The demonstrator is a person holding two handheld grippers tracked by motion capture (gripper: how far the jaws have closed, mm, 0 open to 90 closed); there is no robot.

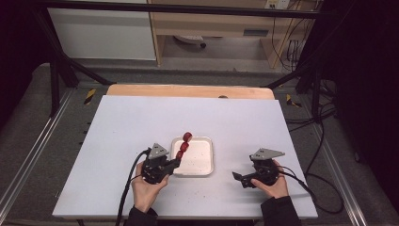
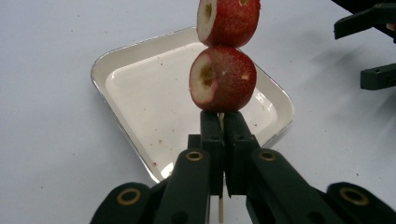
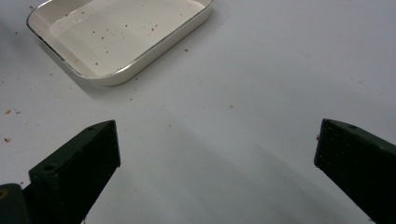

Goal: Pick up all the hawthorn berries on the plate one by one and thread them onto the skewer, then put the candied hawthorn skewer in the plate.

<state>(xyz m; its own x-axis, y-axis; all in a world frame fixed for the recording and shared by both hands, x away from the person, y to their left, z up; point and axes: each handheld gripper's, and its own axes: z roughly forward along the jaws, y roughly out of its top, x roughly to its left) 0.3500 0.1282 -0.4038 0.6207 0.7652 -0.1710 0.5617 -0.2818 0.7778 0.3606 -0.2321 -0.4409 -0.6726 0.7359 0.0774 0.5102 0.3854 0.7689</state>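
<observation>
We see the tray (image 1: 203, 162) on the white counter (image 1: 117, 132): nothing in it but red crumbs. Left gripper (image 1: 173, 164) at the tray's left edge, jaws pinching a skewer (image 2: 220, 212) of red fruit (image 2: 223, 79), held tilted above the tray. Right gripper (image 1: 238, 177) right of the tray, apart from it, jaws spread wide. Crumbs on the counter near the tray. Dark frame, cables and shelving beyond.
</observation>
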